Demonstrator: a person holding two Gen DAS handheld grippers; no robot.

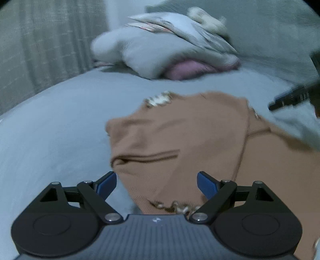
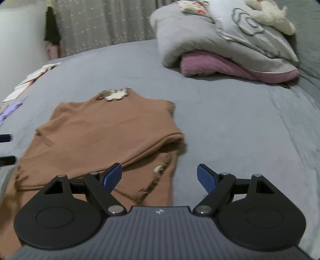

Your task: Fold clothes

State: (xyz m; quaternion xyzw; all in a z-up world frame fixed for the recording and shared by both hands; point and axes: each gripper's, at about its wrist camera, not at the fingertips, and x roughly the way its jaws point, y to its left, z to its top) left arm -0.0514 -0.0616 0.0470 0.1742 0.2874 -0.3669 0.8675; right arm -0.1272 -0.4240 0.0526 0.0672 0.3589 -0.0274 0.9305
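A brown garment (image 1: 180,136) with cream fluffy patches lies partly folded on the grey bed (image 1: 50,124). It also shows in the right wrist view (image 2: 104,132), one layer laid over another. My left gripper (image 1: 156,183) is open and empty, just above the garment's near left edge. My right gripper (image 2: 159,178) is open and empty, above the garment's near right edge and the bed (image 2: 240,130). A dark finger of the right gripper (image 1: 290,98) shows at the right of the left wrist view. The left gripper's fingers (image 2: 7,148) show at the left edge of the right wrist view.
A pile of grey and pink bedding (image 2: 230,44) with a cream plush item (image 2: 270,18) lies at the far side of the bed. Folded pale cloths (image 2: 30,80) and a lilac piece (image 2: 10,110) lie at the far left. A curtain (image 2: 96,26) hangs behind.
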